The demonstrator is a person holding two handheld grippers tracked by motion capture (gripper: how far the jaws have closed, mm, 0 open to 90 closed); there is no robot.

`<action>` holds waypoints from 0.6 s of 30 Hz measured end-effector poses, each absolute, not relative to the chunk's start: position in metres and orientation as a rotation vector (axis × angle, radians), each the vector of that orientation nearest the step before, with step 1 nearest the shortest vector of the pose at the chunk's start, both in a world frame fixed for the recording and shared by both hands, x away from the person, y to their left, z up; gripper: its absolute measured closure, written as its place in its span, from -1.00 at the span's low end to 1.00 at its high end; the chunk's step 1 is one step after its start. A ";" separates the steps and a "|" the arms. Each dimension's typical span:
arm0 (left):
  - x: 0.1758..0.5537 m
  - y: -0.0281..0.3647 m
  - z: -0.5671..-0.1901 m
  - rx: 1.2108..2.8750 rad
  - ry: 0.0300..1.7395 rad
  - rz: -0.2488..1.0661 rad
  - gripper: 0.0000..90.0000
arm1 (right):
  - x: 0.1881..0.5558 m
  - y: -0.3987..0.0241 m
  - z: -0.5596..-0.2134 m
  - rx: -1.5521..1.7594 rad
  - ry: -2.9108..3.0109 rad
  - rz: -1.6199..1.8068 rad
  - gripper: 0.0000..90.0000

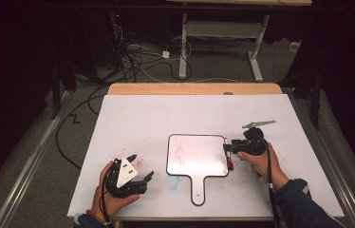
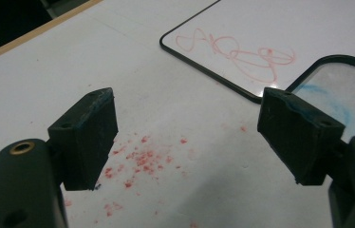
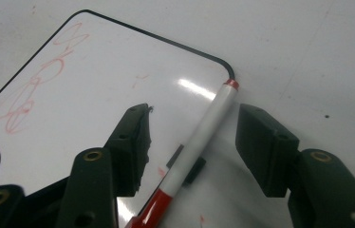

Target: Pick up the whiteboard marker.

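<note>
The right tongs (image 3: 192,142) straddle the marker (image 3: 199,142) on the whiteboard (image 1: 197,154), half-closed, not gripping; the left tongs (image 2: 187,137) wait wide over the counter (image 1: 133,118).

One handheld whiteboard (image 1: 199,159) with a short handle lies on the tabletop (image 1: 137,118). One red-capped marker (image 1: 228,154) lies at its right edge. One red scribble (image 1: 179,153) marks the board. Two grippers are there, the left gripper (image 1: 143,178) and the right gripper (image 1: 226,146), each with two black jaws.
</note>
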State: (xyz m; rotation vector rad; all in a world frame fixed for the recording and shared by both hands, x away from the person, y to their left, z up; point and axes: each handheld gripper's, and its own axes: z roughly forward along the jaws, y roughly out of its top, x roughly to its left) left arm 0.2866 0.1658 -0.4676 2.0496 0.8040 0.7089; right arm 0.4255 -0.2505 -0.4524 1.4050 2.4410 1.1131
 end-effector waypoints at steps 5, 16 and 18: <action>0.286 0.166 -0.468 2.055 0.800 0.704 -0.56 | 0.433 -0.247 -0.461 1.451 2.446 1.097 0.36; 0.287 0.164 -0.469 2.066 0.801 0.684 -0.56 | 0.430 -0.247 -0.462 1.401 2.459 1.114 0.82; 0.287 0.163 -0.469 2.075 0.813 0.669 -0.56 | 0.430 -0.247 -0.462 1.382 2.466 1.106 0.82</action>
